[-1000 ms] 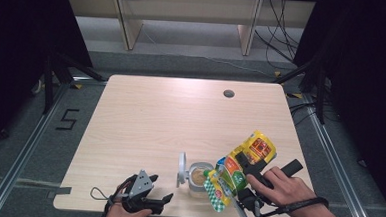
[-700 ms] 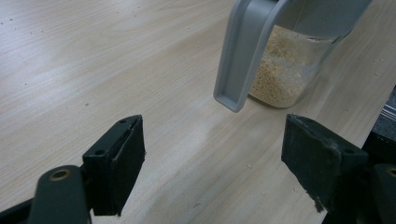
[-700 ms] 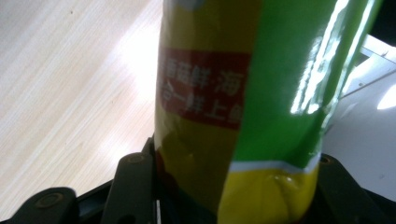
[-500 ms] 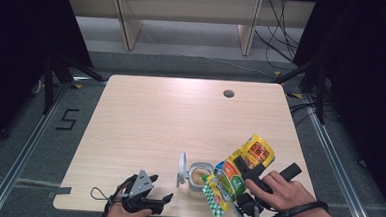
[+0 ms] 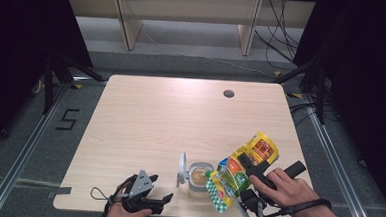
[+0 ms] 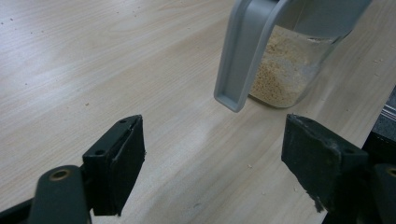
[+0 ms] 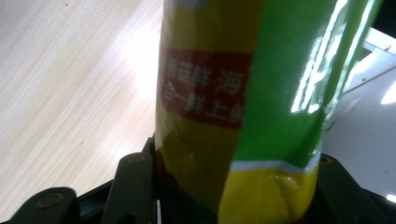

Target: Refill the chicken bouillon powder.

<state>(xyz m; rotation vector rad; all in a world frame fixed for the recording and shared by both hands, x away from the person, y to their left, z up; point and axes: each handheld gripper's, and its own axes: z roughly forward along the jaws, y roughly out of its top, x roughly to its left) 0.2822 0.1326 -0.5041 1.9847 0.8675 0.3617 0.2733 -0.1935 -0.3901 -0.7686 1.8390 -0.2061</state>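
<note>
The right gripper (image 5: 243, 184) has its fingers clamped on a yellow-green refill pouch (image 5: 240, 167), tilted with its lower end over the open glass jar (image 5: 198, 176) near the tabletop's (image 5: 170, 117) front edge. The left gripper (image 5: 162, 201) rests beside the jar, fingers spread wide and holding nothing.

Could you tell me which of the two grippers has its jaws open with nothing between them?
The left gripper; the right gripper is shut on the yellow-green plastic pouch.

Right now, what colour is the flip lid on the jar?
Light grey; the lid on the jar shows best in the left gripper view.
</note>
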